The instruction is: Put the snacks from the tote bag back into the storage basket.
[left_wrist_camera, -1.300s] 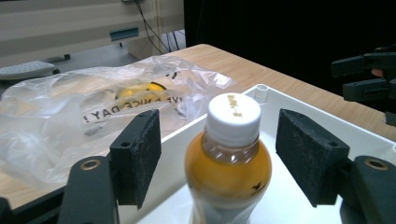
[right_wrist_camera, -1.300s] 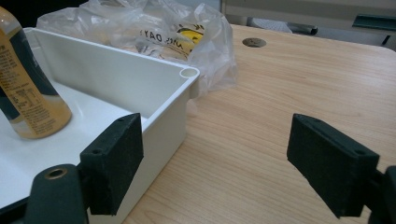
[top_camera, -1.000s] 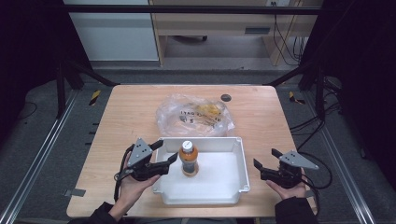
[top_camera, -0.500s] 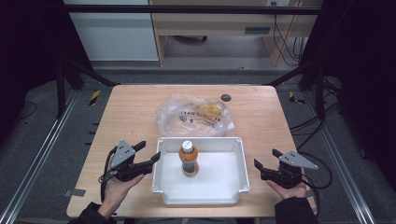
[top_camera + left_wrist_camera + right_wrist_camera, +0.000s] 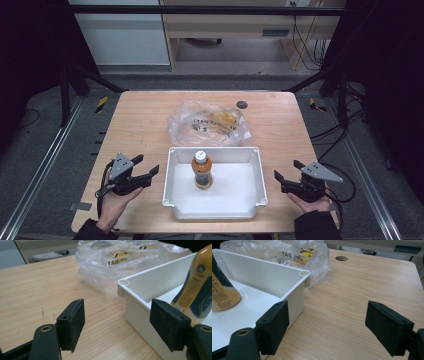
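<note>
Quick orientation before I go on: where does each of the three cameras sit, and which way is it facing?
High view: above the near table edge, looking forward and down; both forearms, left gripper, right gripper.
Left gripper view: along open jaws toward the tray corner.
Right gripper view: along open jaws, past the tray's opposite corner.
All share tray, bottle, plastic bag.
</note>
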Demonstrator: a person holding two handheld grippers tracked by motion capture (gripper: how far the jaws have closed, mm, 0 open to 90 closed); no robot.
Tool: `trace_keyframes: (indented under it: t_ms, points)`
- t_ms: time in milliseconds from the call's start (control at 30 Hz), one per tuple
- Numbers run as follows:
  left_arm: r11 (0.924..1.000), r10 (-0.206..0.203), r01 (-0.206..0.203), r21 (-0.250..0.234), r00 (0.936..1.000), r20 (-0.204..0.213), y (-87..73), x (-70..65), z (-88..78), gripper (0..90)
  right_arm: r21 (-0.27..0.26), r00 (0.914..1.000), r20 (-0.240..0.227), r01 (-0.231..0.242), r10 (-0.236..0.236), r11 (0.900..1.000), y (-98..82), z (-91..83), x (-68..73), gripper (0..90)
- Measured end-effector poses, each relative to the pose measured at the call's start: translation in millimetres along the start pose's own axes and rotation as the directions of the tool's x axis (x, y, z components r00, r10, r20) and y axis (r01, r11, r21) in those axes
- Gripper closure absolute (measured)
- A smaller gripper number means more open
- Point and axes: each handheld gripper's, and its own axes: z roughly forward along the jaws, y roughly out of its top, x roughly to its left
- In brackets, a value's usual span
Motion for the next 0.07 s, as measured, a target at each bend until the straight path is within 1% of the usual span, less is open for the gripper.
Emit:
trace_keyframes:
  t_ms: [67]
  points:
    - [1.0, 0.0, 0.0, 0.006, 1.0, -0.01, -1.9, 2.9, 1.3, 27.9, -0.002, 1.0, 0.001, 0.003, -0.003, 1.0, -0.3, -0.5, -1.1, 19.6]
